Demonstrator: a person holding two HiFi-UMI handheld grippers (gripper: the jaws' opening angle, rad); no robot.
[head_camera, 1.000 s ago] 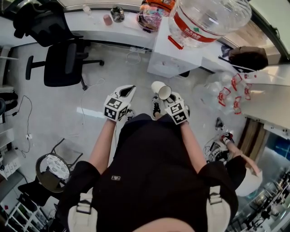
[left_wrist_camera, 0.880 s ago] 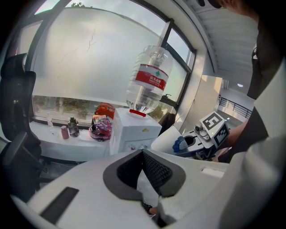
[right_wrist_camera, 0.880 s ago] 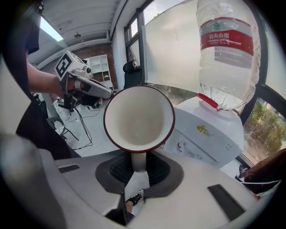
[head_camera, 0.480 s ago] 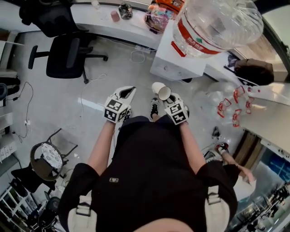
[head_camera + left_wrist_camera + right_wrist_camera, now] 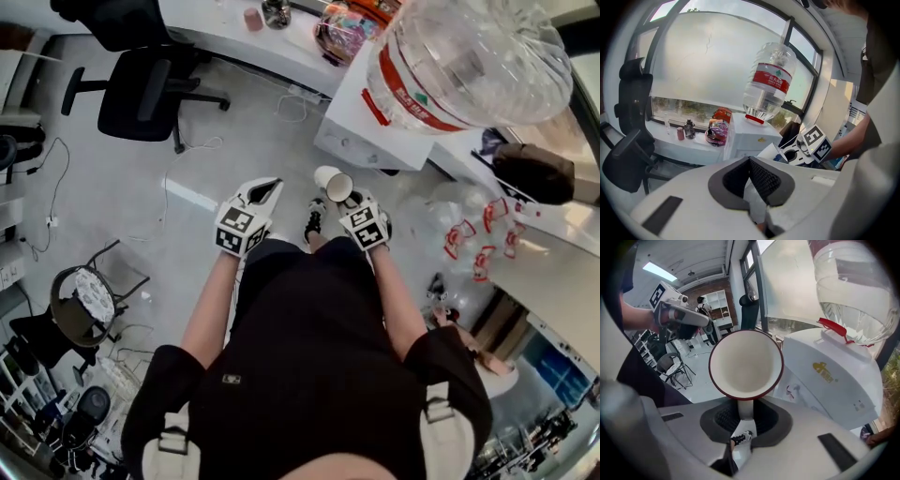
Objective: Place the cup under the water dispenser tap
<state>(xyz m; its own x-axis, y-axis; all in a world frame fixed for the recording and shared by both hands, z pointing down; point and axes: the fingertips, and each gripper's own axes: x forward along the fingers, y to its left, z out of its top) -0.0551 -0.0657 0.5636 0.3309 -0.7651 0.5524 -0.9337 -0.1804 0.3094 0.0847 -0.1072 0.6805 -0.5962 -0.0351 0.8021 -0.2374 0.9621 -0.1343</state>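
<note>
Head view: my right hand-held gripper (image 5: 347,201) holds the cup (image 5: 333,182) above the floor (image 5: 122,178), near the water dispenser (image 5: 361,122).

Left gripper view: my left hand-held gripper (image 5: 751,161) is closed, with nothing in it.

Right gripper view: the jaws clamp the cup's handle, with the dispenser to the right.

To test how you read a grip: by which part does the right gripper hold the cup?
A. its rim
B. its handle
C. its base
B: below the cup with its red rim, the white handle sits pinched in the right gripper.
</note>
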